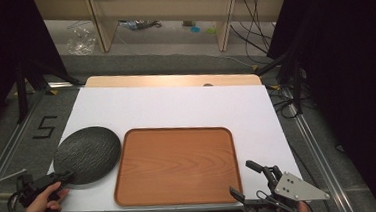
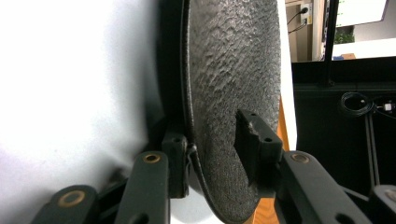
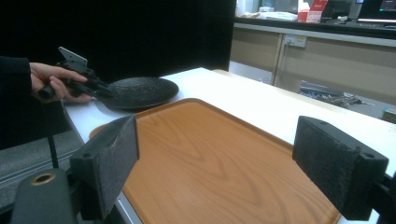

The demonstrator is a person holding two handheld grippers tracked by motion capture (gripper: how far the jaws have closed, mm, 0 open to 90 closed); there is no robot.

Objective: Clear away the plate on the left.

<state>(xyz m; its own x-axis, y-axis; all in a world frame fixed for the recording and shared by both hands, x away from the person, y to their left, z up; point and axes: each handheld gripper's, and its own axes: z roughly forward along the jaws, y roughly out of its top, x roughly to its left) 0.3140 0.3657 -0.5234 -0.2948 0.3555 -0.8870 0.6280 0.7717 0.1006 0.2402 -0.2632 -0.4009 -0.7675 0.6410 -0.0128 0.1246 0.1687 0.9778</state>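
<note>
A round black textured plate [image 1: 87, 154] lies on the white table top, left of a wooden tray [image 1: 176, 165]. My left gripper [image 1: 64, 177] is shut on the plate's near rim. In the left gripper view the plate [image 2: 233, 84] stands between the two pads, one pad [image 2: 252, 140] on its upper face, the other under the rim. My right gripper [image 1: 243, 180] stands open at the tray's near right corner, nothing between its jaws. From the right gripper view, the tray [image 3: 210, 158] spreads ahead, with the plate [image 3: 140, 92] and the left gripper [image 3: 93, 84] beyond.
The white table top [image 1: 186, 103] has bare room behind the tray and to its right. Black curtains flank both sides. Shelving and cables stand on the floor behind the table.
</note>
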